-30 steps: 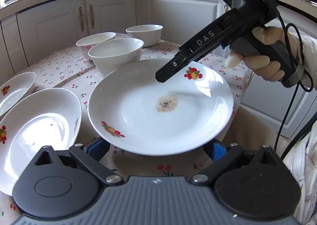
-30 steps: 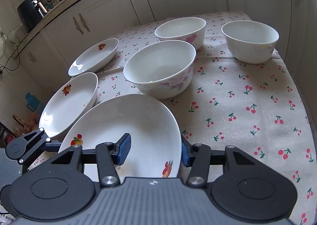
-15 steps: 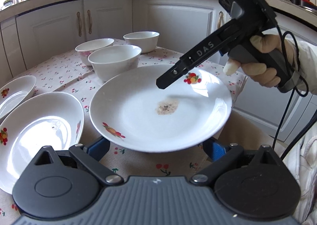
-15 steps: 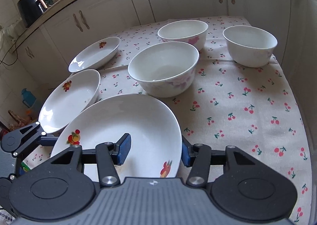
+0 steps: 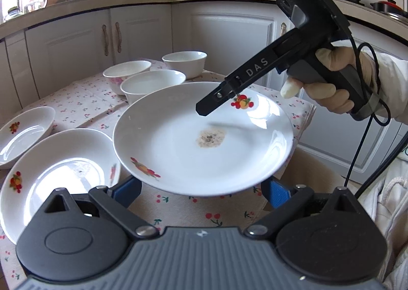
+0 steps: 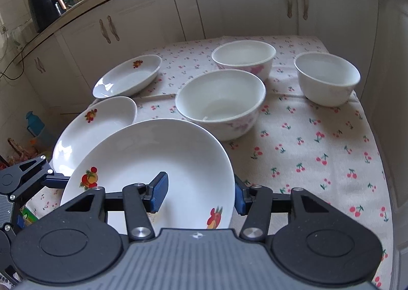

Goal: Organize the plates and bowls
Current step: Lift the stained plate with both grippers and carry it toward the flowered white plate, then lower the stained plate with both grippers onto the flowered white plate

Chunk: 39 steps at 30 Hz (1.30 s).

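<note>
Through the left wrist camera, two fruit-print plates, one nearer [image 5: 58,175] and one farther [image 5: 23,131], lay on the counter's cherry cloth [image 5: 84,96] at about nine o'clock. Three white bowls [image 5: 153,83] clustered at eleven. The stained plate [image 5: 178,142] hung raised and tilted at centre. My left gripper [image 5: 201,189] had its jaws spread wide under the plate's near edge (touching nothing I could see). At two o'clock, a gloved hand [image 5: 331,85] carried the right gripper [image 6: 199,195], whose jaws were clamped across the stained plate's rim.
</note>
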Each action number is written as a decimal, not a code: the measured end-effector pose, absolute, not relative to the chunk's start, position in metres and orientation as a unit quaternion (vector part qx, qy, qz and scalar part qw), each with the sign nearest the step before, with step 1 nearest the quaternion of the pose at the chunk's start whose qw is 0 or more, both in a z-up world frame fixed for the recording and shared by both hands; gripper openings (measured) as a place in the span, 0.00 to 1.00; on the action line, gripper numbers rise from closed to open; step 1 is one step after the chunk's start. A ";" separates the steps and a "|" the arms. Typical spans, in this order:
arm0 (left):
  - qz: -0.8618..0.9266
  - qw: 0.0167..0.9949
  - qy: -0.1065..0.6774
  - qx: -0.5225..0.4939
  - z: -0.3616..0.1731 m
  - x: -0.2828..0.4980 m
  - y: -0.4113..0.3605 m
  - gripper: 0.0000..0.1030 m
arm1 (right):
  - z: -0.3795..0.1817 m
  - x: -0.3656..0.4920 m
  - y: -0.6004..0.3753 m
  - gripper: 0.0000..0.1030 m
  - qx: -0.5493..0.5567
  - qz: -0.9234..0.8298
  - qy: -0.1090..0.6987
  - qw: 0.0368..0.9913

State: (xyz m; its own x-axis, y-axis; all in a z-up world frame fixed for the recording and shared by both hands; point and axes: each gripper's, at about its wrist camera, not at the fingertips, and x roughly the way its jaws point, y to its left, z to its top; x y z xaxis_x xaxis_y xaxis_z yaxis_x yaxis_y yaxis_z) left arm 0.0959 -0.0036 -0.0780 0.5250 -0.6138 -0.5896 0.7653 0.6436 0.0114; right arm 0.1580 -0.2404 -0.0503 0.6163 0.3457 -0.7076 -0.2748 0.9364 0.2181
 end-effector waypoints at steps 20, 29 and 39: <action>-0.323 0.900 0.270 0.113 -0.057 0.092 0.063 0.96 | -0.029 0.191 -0.157 0.57 -0.007 0.239 0.379 0.894; -0.300 0.905 0.285 0.100 -0.064 0.104 0.085 0.96 | -0.036 0.215 -0.118 0.57 -0.027 0.261 0.389 0.883; -0.288 0.905 0.302 0.083 -0.075 0.121 0.106 0.96 | -0.050 0.239 -0.093 0.57 -0.041 0.268 0.407 0.872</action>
State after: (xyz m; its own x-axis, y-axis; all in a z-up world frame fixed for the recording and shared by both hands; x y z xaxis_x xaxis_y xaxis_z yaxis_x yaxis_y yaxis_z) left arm 0.1214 0.1060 -0.0747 0.6510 -0.4716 -0.5949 0.5724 0.8197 -0.0234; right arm 0.2394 -0.0928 -0.0499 0.5251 0.4330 -0.7326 -0.5005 0.8534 0.1457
